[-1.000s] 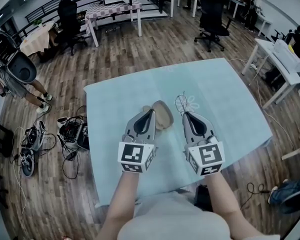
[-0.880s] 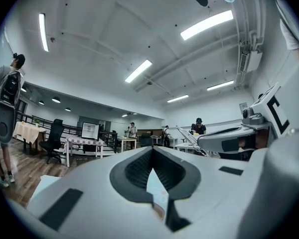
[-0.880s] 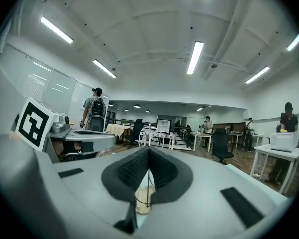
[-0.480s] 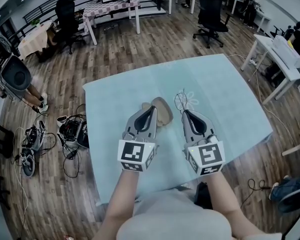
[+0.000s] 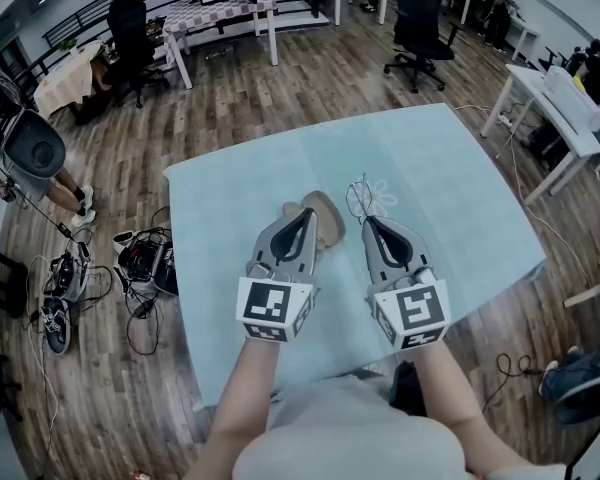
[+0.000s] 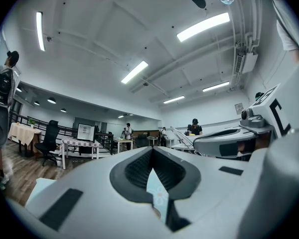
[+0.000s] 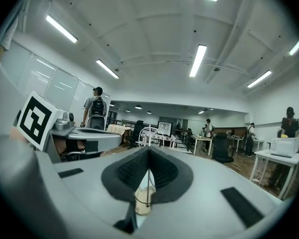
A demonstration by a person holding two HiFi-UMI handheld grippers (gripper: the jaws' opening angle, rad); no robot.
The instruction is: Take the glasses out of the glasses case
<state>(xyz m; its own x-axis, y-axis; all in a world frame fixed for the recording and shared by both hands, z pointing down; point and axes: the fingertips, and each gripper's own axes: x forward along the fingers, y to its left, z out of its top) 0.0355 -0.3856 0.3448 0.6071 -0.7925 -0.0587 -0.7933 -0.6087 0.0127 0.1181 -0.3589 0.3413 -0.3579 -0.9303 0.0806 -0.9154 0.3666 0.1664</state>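
Observation:
An open tan glasses case [image 5: 328, 230] lies on the light blue tablecloth [image 5: 440, 178] between my two grippers. The left gripper [image 5: 305, 215] reaches over the case's left part. In the left gripper view its jaws [image 6: 152, 151] meet at the tips with only cloth showing through the gap. The right gripper [image 5: 366, 221] is shut on thin wire-framed glasses [image 5: 360, 200], which stick out beyond its tips, above the cloth and right of the case. The right gripper view shows the wire clamped between the pads [image 7: 148, 148], the lenses [image 7: 149, 133] ahead and the case [image 7: 142, 203] below.
The table's front edge is close to my body and its left edge runs near cables and shoes [image 5: 140, 263] on the wood floor. Office chairs [image 5: 420, 28], other tables [image 5: 220, 18] and a standing person [image 5: 30, 158] are farther off.

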